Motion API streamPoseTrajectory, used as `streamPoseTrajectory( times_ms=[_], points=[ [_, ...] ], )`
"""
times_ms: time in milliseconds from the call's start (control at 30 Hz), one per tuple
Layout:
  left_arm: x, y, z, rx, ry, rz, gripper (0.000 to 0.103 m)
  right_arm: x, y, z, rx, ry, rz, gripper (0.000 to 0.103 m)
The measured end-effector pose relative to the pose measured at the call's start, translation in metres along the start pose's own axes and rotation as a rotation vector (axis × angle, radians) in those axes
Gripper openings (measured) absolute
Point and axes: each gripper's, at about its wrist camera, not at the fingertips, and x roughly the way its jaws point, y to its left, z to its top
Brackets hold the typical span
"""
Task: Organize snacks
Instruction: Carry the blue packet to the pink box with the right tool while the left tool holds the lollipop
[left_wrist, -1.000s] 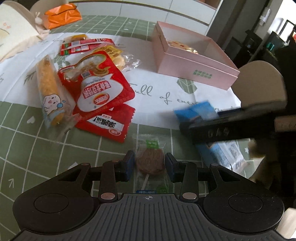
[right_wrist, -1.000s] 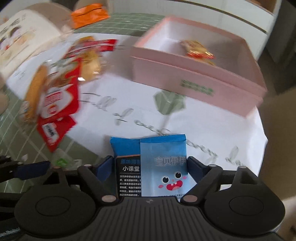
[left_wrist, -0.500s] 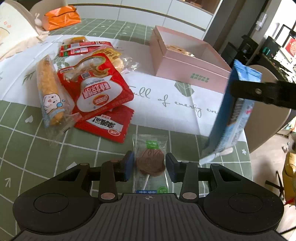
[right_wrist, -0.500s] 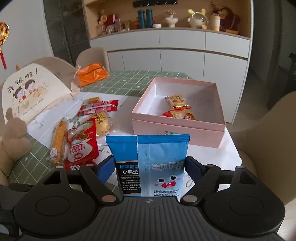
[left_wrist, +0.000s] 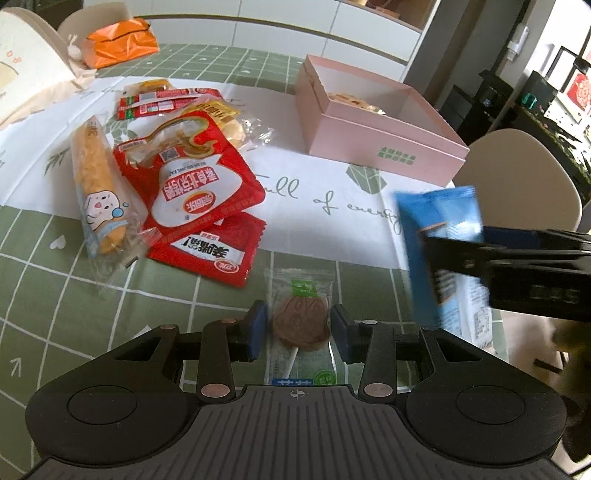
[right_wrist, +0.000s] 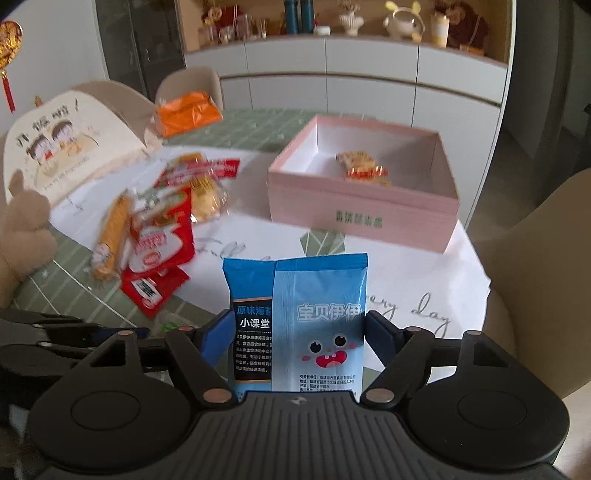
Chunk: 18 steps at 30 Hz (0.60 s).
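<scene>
- Right gripper (right_wrist: 300, 328): jaws have just been closing, pads pinch the blue snack packet (right_wrist: 301, 321) by its side edges; packet upright, clear of the table (left_wrist: 44, 258).
- Left gripper (left_wrist: 298, 329): jaws part-spread astride the wrapped lollipop (left_wrist: 301, 320), which lies flat on the green cloth; pad contact cannot be told.
- Pink box (right_wrist: 364, 218) open beyond the blue packet, two wrapped snacks (right_wrist: 364, 169) inside.
- Red packets (left_wrist: 195, 184) piled left of box.
</scene>
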Motion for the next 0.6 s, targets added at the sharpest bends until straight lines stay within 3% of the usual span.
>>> streamPoseTrajectory(
  times_ms=[200, 333, 467, 600],
  points=[
    [0.000, -0.001, -0.001, -0.004, -0.008, 0.008, 0.043, 0.031, -0.003, -0.001, 0.007, 0.117, 0.022, 0.078],
    [-0.001, -0.002, -0.003, -0.004, -0.017, 0.013, 0.043, 0.044, -0.004, -0.009, 0.039, 0.193, 0.041, 0.087],
    [-0.001, -0.001, -0.003, -0.006, -0.021, 0.012, 0.041, 0.045, 0.011, -0.017, -0.078, 0.197, -0.002, 0.090],
    [-0.002, 0.002, -0.004, -0.005, -0.025, -0.001, 0.043, 0.043, 0.006, -0.020, -0.073, 0.202, -0.003, 0.097]
  ],
)
